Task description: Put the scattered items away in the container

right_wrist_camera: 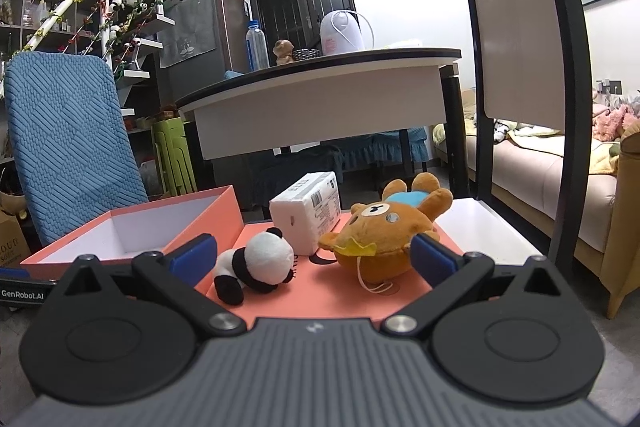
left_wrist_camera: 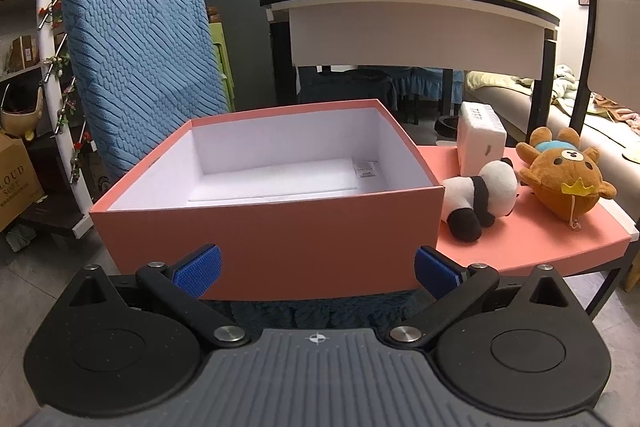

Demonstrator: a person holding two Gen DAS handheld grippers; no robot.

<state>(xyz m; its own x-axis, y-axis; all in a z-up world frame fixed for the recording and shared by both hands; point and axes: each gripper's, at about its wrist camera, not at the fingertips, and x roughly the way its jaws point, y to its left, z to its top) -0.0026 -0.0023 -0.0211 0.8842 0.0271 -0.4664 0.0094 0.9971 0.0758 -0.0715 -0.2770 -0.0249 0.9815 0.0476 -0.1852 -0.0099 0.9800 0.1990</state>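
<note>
Room: a domestic interior with a white, dark-edged table (left_wrist_camera: 416,27) well beyond both grippers, a blue-covered chair back (left_wrist_camera: 136,39) ahead and left of the left jaws, and a sofa (right_wrist_camera: 532,183) far right of the right jaws.

Surface: a low salmon-coloured surface (right_wrist_camera: 320,291) directly ahead of the right gripper (right_wrist_camera: 314,257).

Container: an open salmon box (left_wrist_camera: 272,239) with white lining, directly ahead of the left gripper (left_wrist_camera: 316,269) and left of the right jaws; nothing is inside except a small label.

Items, all outside the box, to its right: a brown bear plush (right_wrist_camera: 384,231) just beside the right finger, a white tissue pack (right_wrist_camera: 310,213) behind it, and a panda plush (right_wrist_camera: 260,263) between the jaws.

Both grippers stand wide, holding nothing.
</note>
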